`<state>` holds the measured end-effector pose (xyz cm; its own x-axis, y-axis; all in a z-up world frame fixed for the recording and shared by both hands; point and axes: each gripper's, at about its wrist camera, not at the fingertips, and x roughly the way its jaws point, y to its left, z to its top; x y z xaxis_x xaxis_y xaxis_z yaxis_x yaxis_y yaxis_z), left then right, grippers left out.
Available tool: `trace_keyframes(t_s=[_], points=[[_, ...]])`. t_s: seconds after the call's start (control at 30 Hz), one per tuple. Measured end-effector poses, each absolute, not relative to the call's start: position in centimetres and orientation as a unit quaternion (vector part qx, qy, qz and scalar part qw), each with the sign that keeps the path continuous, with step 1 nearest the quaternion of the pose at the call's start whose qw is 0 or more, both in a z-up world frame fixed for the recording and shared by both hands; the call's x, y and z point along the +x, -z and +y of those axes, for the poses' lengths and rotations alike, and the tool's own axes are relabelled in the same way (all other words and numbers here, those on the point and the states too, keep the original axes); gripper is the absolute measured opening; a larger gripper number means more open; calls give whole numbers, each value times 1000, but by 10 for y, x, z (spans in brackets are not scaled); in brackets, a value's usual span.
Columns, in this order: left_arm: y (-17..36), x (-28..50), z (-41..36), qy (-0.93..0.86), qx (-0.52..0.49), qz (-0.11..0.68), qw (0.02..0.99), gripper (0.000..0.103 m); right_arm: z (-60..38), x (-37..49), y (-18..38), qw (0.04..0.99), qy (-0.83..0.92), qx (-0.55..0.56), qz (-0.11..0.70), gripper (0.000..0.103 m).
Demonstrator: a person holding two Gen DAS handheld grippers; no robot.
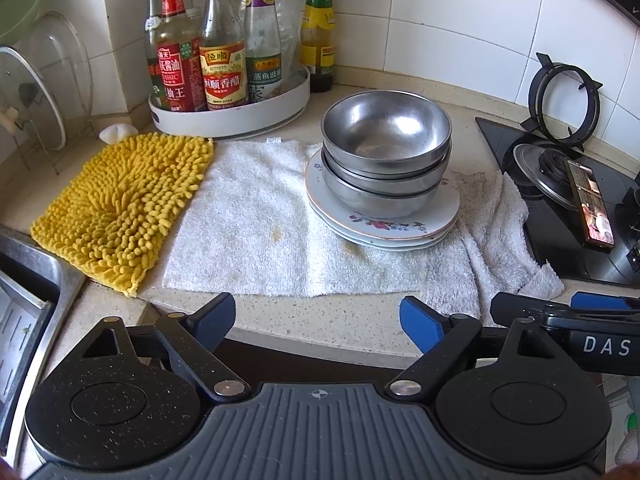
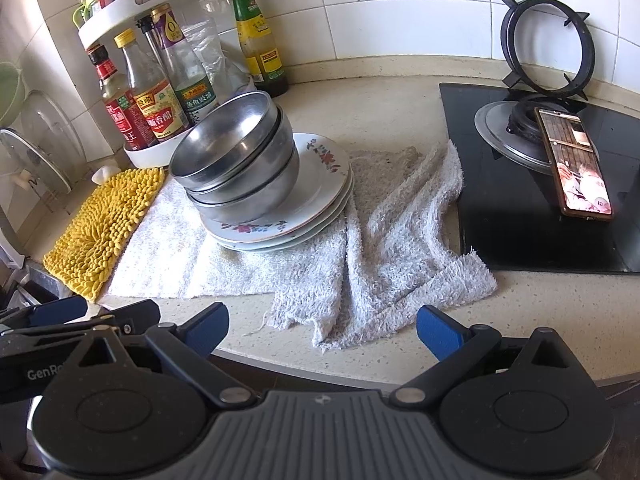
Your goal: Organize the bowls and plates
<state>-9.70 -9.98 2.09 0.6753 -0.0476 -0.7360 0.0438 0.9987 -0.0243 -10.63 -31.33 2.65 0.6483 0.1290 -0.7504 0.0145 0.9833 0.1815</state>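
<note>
My left claw (image 1: 316,320) stands wide with nothing between its pads, and my right claw (image 2: 324,330) is wide and empty too; both hang over the near edge of the worktop (image 1: 320,320), well apart from the dishes. Next comes the white towel (image 1: 256,216), and on it the plates (image 1: 384,220) lie in a low stack with the steel bowls (image 1: 386,132) nested on top. I think the danger is in that stack. The bowls sit off the centre of the plates, so a push from one side could slide them off. Smooth steel may slip from the pads. The soft, wrinkled grey towel (image 2: 400,232) could drag along, and behind stand the sauce bottles (image 1: 222,60), easy to knock.
</note>
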Motion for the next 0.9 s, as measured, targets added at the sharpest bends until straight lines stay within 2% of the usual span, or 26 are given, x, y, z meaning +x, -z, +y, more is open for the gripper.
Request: trace_keyframes(t_s=[0.5, 0.9], points=[[-22, -101, -95, 0, 17, 382, 924, 102, -308, -107, -28, 905, -43, 80, 415, 103], [-18, -100, -94, -1, 28, 391, 920, 102, -304, -105, -27, 901, -40, 61, 428, 103]])
